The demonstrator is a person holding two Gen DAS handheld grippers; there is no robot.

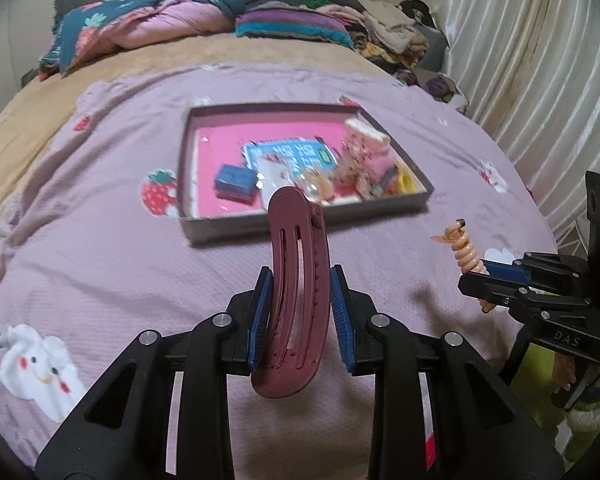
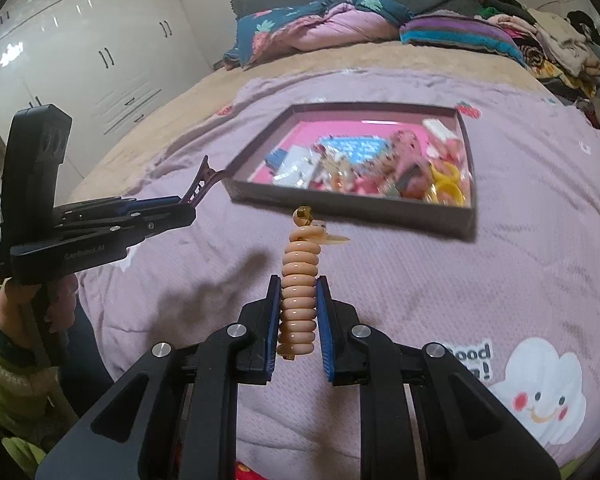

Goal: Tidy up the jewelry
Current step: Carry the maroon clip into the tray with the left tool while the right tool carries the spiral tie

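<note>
Two grippers raised over bed: maroon hair clip (image 1: pixel 296 296) clamped in left gripper (image 1: pixel 300 300), peach coil hair tie (image 2: pixel 299 300) pinched in right gripper (image 2: pixel 298 304), short of tray (image 2: pixel 466 216).

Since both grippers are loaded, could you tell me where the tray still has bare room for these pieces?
The tray has bare pink floor along its far-left side, between the left wall and the blue box. The right half is crowded with packets and a yellow ring. The purple bedspread beside the tray is also open.

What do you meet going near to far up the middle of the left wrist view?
Left gripper → maroon hair clip clamped in it → tray front wall → blue box inside → folded quilt at the bed's far end.
</note>
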